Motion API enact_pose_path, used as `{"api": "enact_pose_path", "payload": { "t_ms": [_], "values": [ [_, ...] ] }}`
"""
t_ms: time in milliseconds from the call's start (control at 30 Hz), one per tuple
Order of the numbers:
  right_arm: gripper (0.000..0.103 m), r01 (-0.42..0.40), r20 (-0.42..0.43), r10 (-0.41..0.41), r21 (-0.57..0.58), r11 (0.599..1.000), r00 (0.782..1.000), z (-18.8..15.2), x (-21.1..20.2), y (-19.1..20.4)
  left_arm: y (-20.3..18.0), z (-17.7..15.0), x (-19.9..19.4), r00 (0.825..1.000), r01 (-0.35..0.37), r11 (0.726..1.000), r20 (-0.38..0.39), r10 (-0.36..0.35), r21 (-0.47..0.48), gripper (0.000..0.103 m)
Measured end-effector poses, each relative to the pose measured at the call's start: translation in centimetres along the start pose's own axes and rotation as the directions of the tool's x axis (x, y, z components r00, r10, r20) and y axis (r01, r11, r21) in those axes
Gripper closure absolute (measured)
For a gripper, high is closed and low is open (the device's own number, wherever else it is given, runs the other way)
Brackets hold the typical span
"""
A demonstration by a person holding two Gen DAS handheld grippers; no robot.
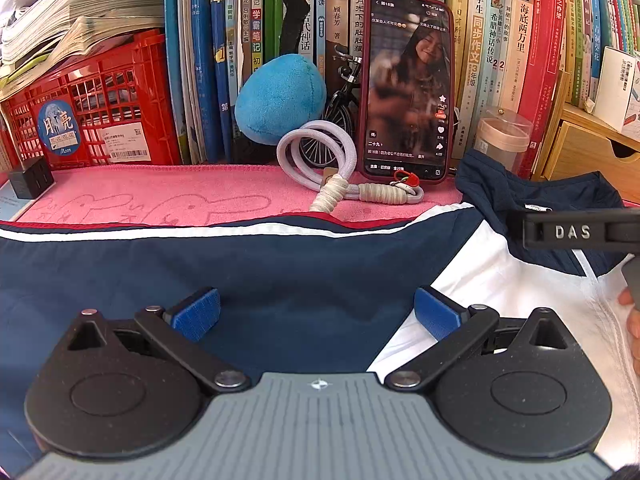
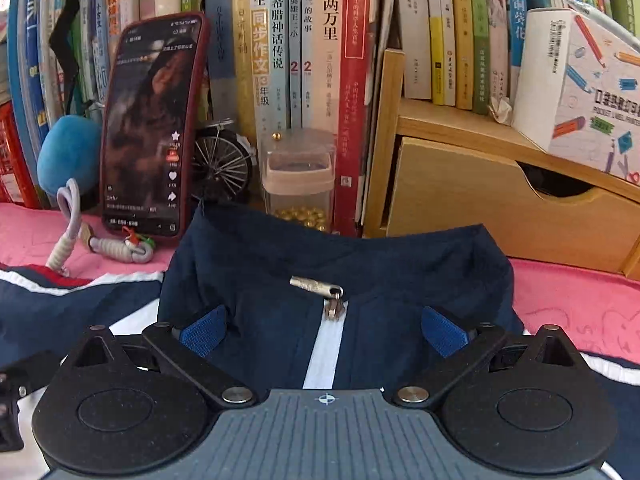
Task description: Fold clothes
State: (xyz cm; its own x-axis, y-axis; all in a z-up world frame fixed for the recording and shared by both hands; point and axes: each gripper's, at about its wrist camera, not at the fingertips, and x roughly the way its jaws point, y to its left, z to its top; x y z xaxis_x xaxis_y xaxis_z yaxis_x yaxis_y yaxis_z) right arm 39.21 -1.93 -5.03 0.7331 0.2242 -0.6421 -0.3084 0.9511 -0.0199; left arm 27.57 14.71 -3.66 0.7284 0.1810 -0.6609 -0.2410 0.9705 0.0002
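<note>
Between the blue pads of the left gripper [image 1: 316, 312], whose fingers [image 1: 198, 312] stand wide apart with nothing clasped, lies the navy body of a zip-up jacket [image 1: 280, 272], spread flat below and ahead of the tips. Its white panel [image 1: 480, 280] runs under and past the right-hand pad, and a red-and-white trimmed edge borders the cloth on the far side. Part of the other tool, marked DAS, juts in at the right edge of this view, with fingertips of a hand [image 1: 630, 312] beside it.

Over at the right gripper [image 2: 324, 330], the fingers [image 2: 442, 330] are likewise spread wide and grip nothing. They frame the jacket's navy collar [image 2: 360, 256], which stands up ahead of them; the metal zipper pull [image 2: 316, 284] sits at the top of a white zip strip, roughly centred between the pads and a little beyond them.

Beyond the garment, a pink towel [image 1: 160, 196] covers the tabletop. A phone [image 1: 408, 88] with a lit screen leans against a row of books [image 2: 328, 40], with a blue plush toy [image 1: 280, 96], a coiled lanyard [image 1: 320, 152], a red crate [image 1: 100, 100] and a wooden drawer unit [image 2: 480, 200] alongside.
</note>
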Motion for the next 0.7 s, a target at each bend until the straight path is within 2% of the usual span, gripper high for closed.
{"api": "enact_pose_path", "payload": {
  "t_ms": [133, 167, 233, 367, 467, 567, 700],
  "values": [
    [0.000, 0.153, -0.024, -0.151, 0.089, 0.984, 0.988, 1.7, 1.8, -1.1, 0.0, 0.0, 0.0, 1.000, 0.000, 1.000, 0.000, 0.000, -0.001, 0.000],
    [0.000, 0.161, -0.026, -0.159, 0.111, 0.981, 0.987, 1.8, 1.7, -1.4, 0.0, 0.0, 0.0, 1.000, 0.000, 1.000, 0.000, 0.000, -0.002, 0.000],
    [0.001, 0.112, -0.012, -0.112, 0.151, 0.982, 0.994, 1.8, 0.6, -2.1, 0.0, 0.0, 0.0, 1.000, 0.000, 1.000, 0.000, 0.000, -0.002, 0.000],
    [0.000, -0.047, 0.032, 0.042, 0.192, 0.980, 0.999, 0.6, -3.6, -4.2, 0.0, 0.0, 0.0, 1.000, 0.001, 1.000, 0.000, -0.001, -0.002, 0.000],
    [0.000, -0.099, 0.022, 0.097, 0.161, 0.982, 0.995, -1.0, -6.5, -5.9, 0.0, 0.0, 0.0, 1.000, 0.001, 1.000, 0.000, -0.001, -0.001, 0.000],
    [0.000, -0.053, -0.025, 0.057, 0.132, 0.990, 0.998, -2.7, -8.1, -7.0, 0.1, 0.0, 0.0, 1.000, 0.001, 1.000, -0.001, -0.001, -0.001, 0.000],
    [0.000, 0.063, -0.084, -0.052, 0.138, 0.988, 0.995, -4.1, -7.1, -9.1, 0.0, 0.0, 0.0, 1.000, 0.001, 1.000, -0.001, -0.001, -0.001, 0.000]
  ]
}}
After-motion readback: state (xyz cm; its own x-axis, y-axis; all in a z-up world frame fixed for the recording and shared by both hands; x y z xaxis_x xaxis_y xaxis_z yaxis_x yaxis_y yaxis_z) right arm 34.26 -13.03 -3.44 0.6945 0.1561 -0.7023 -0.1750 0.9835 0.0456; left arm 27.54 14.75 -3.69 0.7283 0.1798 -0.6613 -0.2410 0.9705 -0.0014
